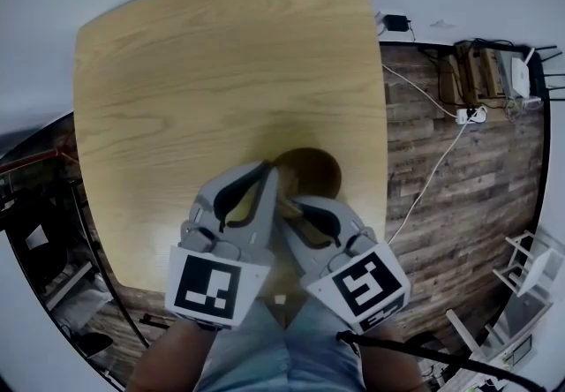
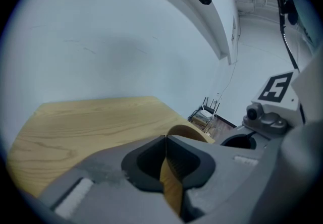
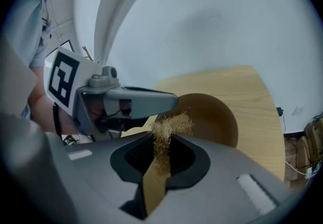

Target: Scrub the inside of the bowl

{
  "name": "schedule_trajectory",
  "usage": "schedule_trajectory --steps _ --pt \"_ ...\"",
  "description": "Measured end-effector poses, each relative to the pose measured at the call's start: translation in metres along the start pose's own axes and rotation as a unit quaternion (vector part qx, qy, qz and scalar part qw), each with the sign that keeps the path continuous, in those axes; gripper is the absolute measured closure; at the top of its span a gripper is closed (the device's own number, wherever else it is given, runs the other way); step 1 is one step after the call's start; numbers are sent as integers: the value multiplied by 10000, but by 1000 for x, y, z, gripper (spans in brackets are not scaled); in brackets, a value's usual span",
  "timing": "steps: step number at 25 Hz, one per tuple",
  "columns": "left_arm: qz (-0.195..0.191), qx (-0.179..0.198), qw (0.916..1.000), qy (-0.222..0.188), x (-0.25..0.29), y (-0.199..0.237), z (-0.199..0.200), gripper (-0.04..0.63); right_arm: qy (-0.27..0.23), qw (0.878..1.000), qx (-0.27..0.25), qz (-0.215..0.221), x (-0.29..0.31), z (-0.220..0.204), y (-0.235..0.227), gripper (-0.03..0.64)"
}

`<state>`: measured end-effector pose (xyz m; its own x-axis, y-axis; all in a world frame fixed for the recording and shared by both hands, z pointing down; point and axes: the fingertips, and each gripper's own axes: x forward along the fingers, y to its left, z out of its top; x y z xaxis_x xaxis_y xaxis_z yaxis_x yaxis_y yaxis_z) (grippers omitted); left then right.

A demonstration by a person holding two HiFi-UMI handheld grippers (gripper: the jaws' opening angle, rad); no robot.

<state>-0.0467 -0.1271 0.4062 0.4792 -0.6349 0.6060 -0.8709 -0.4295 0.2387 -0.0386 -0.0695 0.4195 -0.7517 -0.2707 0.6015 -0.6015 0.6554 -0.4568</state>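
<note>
A brown wooden bowl (image 1: 313, 171) stands on the light wooden table (image 1: 212, 64), near its front edge. My left gripper (image 1: 270, 173) is shut on the bowl's near rim (image 2: 187, 131), which runs as a thin wooden wall between its jaws. Just to its right, my right gripper (image 1: 292, 206) is shut on a tuft of tan fibrous scrubber (image 3: 170, 126). The scrubber sticks out of the jaws at the rim, in front of the bowl's dark inside (image 3: 214, 117). In the right gripper view the left gripper (image 3: 169, 101) reaches in from the left, close above the scrubber.
The table's right edge drops to a plank floor (image 1: 459, 196) with white cables, a power strip (image 1: 469, 115) and a router (image 1: 521, 74). A white rack (image 1: 530, 268) stands at the lower right. Dark clutter lies left of the table. My legs are against the table's front edge.
</note>
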Motion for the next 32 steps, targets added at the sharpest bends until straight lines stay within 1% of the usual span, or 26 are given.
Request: schedule_trajectory --steps 5,8,10,13,16,19,24,28,32 --pt "134 119 9998 39 0 11 0 566 -151 9997 90 153 -10 0 9 560" --pt "197 364 9991 21 0 18 -1 566 -290 9995 26 144 -19 2 16 560" --pt "213 570 9981 9 0 22 -1 566 -429 9990 5 90 -27 5 19 560" --pt "301 631 9976 27 -1 21 1 566 -684 9976 -28 -76 -43 13 17 560" --pt "276 700 9972 11 -1 16 0 566 -835 9960 -98 -287 -58 18 10 560" --pt "272 742 9969 13 -2 12 1 566 -828 9953 -188 -464 -61 19 1 560" --pt "231 811 9964 41 -1 8 5 566 -749 9946 -343 -630 -51 22 -10 559" --pt "158 707 9973 78 0 3 5 566 -646 9924 -576 -872 -42 25 -22 560" --pt "62 550 9984 137 1 4 3 566 -465 9905 -697 -1092 -35 20 -40 560"
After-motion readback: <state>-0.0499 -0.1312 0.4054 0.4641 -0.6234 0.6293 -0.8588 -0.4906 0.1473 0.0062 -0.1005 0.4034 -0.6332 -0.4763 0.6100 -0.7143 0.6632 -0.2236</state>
